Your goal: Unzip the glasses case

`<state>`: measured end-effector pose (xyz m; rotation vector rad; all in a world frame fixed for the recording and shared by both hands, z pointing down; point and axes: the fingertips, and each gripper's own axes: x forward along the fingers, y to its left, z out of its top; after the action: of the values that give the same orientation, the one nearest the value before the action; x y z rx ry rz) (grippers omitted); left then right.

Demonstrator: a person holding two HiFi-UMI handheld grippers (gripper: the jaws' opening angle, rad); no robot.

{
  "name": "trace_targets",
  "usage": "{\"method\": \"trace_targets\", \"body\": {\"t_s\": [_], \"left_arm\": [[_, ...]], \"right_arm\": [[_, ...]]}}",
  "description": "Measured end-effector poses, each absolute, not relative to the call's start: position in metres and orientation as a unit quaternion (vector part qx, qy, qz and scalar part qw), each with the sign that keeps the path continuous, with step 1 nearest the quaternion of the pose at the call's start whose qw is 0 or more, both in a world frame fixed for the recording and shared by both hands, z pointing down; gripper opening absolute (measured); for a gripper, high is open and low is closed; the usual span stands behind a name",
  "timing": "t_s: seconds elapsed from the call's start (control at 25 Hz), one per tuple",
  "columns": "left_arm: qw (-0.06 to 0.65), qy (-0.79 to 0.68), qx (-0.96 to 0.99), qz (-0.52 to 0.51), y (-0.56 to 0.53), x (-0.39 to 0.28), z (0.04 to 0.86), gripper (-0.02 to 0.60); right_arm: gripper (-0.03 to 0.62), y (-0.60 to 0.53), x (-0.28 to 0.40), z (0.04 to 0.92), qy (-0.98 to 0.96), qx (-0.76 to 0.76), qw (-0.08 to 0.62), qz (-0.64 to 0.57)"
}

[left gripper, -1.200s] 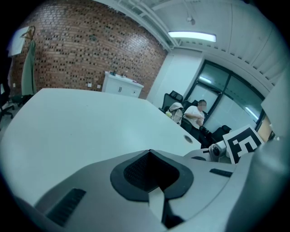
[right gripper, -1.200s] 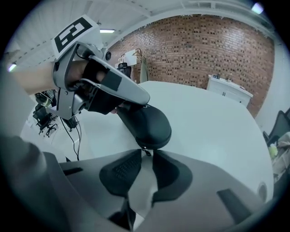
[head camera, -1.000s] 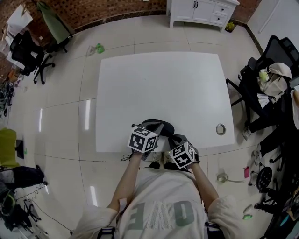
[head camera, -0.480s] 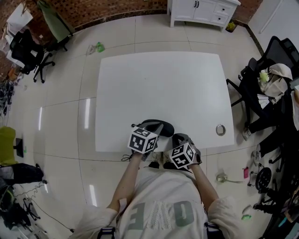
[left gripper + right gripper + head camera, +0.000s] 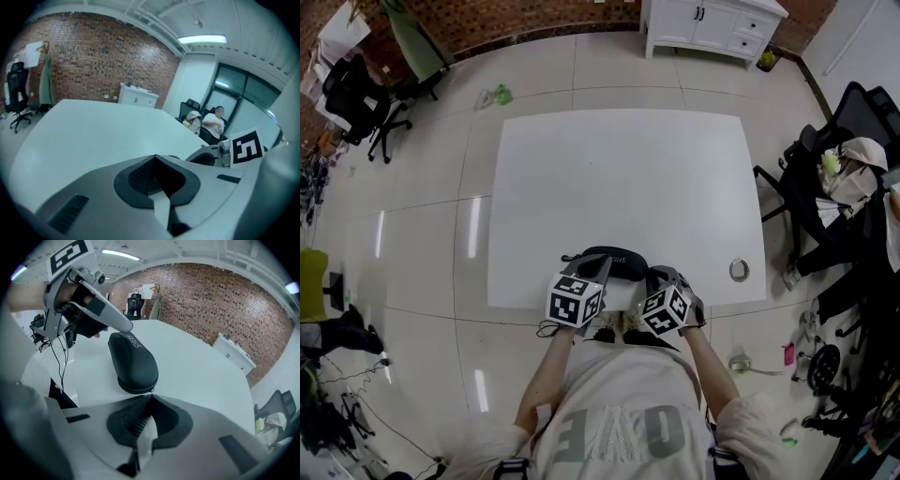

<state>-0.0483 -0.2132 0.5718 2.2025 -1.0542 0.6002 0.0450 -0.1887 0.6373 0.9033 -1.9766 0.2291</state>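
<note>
White table (image 5: 619, 169), near the front edge, is where the black glasses case (image 5: 133, 362) is laid. Its tiny zipper pull (image 5: 151, 393) is pinched by the right gripper (image 5: 150, 397), jaws fully closed on it. The case's far end is touched by the left gripper (image 5: 154, 157), jaws pressed together with nothing between them. A brick wall (image 5: 225, 291) is seen behind.

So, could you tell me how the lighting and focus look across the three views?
Head view: the table evenly lit, with glare streaks on the floor tiles. Left gripper view: bluish cast, ceiling light blown out, edges vignetted. Right gripper view: glasses case sharp, brick wall bowed by the lens.
</note>
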Motion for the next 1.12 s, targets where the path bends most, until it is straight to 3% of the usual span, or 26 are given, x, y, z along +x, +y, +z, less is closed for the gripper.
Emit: {"method": "trace_targets", "body": {"t_s": [0.16, 0.4, 0.8, 1.12], "left_arm": [[0.360, -0.450, 0.793, 0.196, -0.185, -0.091, 0.575, 0.003], [0.370, -0.470, 0.769, 0.225, -0.192, -0.102, 0.604, 0.003], [0.303, -0.427, 0.819, 0.234, -0.260, -0.062, 0.599, 0.003], [0.227, -0.336, 0.864, 0.297, -0.220, 0.009, 0.571, 0.003]], "right_arm": [[0.000, -0.180, 0.047, 0.641, -0.804, 0.372, 0.453, 0.100], [0.000, -0.165, 0.045, 0.635, -0.810, 0.366, 0.447, 0.102], [0.000, -0.127, 0.004, 0.634, -0.836, 0.311, 0.447, 0.063], [0.000, -0.133, -0.008, 0.633, -0.845, 0.310, 0.427, 0.090]]}}
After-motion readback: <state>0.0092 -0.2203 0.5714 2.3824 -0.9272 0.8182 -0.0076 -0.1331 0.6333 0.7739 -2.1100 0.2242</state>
